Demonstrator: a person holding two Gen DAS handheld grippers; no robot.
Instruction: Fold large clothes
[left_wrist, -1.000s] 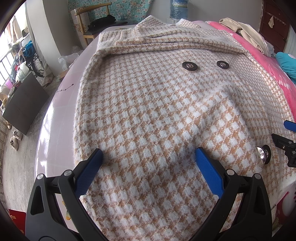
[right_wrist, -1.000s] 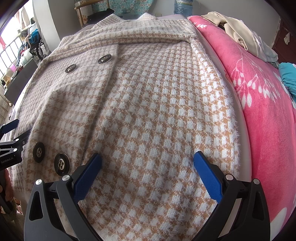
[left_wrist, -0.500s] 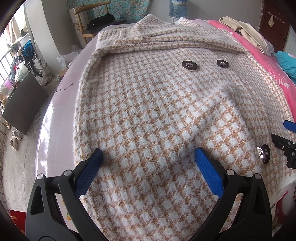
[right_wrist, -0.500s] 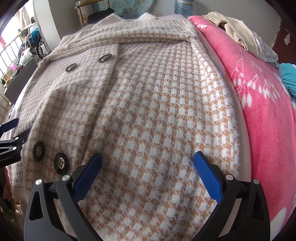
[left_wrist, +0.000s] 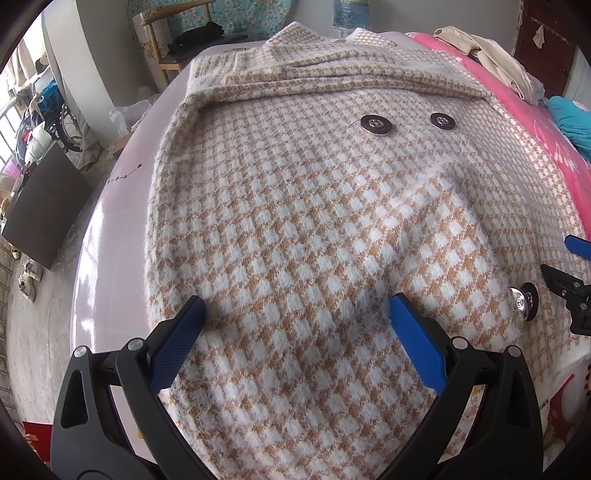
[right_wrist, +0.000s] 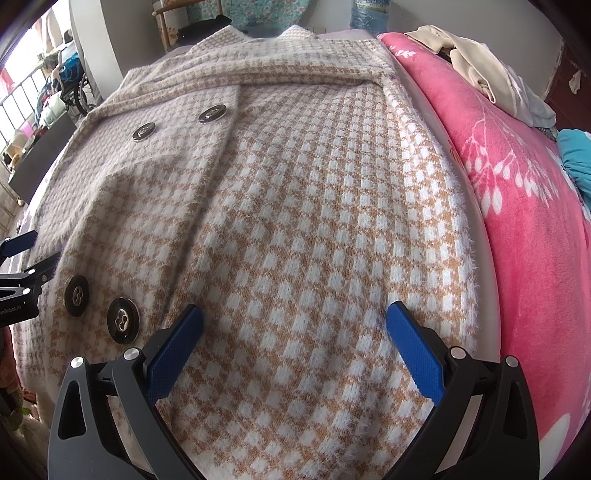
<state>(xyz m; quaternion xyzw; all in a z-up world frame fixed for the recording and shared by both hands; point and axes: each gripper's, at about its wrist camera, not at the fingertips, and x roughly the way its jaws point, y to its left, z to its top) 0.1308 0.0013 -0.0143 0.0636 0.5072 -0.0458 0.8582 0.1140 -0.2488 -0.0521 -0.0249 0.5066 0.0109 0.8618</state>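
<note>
Dark board (left_wrist: 44, 206): floor, far left, beside the bed.
Bed (left_wrist: 122, 206): pale lilac surface, carrying the coat.
Left claw (left_wrist: 295, 314): blue pads spread wide, over the coat's near hem, gripping nothing.
Coat (left_wrist: 295, 206): tan-and-white houndstooth, laid flat, front up, collar at the far end; two dark buttons (left_wrist: 375, 124) near the collar.
Right claw (right_wrist: 295, 321): pads spread, empty, over the hem beside two lower buttons (right_wrist: 123, 320).
Pink blanket (right_wrist: 524, 206): right of the coat.
</note>
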